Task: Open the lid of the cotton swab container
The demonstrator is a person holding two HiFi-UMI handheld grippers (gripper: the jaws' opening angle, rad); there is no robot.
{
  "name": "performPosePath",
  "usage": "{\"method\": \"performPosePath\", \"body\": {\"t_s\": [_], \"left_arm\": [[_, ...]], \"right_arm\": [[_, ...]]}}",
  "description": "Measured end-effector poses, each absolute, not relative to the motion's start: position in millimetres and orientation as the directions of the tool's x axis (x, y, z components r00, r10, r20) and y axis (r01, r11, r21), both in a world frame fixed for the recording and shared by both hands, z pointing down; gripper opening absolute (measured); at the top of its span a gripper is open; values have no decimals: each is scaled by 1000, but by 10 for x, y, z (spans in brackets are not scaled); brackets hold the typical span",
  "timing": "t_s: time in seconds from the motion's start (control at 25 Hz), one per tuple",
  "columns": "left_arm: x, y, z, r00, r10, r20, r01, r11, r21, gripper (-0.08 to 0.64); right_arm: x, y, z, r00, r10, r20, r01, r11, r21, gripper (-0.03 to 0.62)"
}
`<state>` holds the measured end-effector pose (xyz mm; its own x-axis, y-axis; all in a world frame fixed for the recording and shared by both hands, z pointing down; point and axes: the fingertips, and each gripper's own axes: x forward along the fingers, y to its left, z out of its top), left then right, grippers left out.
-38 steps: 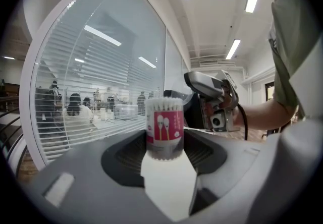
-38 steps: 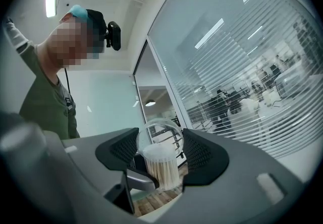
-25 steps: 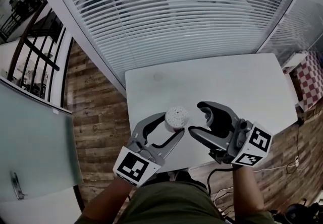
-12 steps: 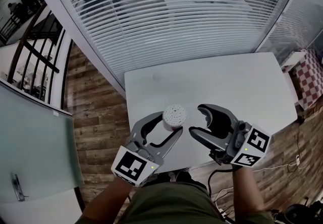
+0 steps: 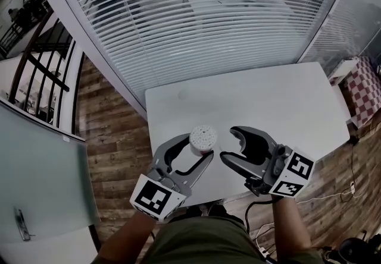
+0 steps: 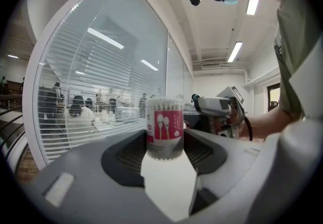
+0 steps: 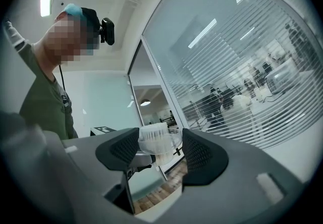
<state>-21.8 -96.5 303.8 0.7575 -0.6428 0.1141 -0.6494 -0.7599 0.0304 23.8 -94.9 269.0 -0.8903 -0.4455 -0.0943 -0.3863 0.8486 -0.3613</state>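
A clear round cotton swab container (image 5: 203, 137) with a white dotted top stands upright near the front of the white table (image 5: 268, 96). My left gripper (image 5: 201, 145) is shut on it, a pad on each side of its body. In the left gripper view the container (image 6: 164, 128) shows a red label and swab tips on top, held between the jaws of my left gripper (image 6: 164, 143). My right gripper (image 5: 227, 143) is just to its right, open and holding nothing. In the right gripper view the container's clear top (image 7: 159, 142) lies ahead of my right gripper (image 7: 160, 151).
The table's front edge (image 5: 238, 197) runs close under both grippers, with wooden floor (image 5: 113, 138) to the left. A glass wall with blinds (image 5: 196, 25) stands behind the table. A cable (image 5: 351, 188) and a checkered object (image 5: 366, 93) lie to the right.
Nothing has been taken or let go. The left gripper, with the container, and the right gripper have drifted slightly left in the head view, and they keep the same spacing.
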Motion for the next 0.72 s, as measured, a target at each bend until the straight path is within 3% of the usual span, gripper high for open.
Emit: {"method": "performPosePath", "body": {"t_s": [0.72], "left_arm": [[-112,-1018,3014,754,-646,121,-649,-761,-14,236]], "right_arm": [[449,-925,2604,-876,-471,-107,-408,840,-358,276]]}}
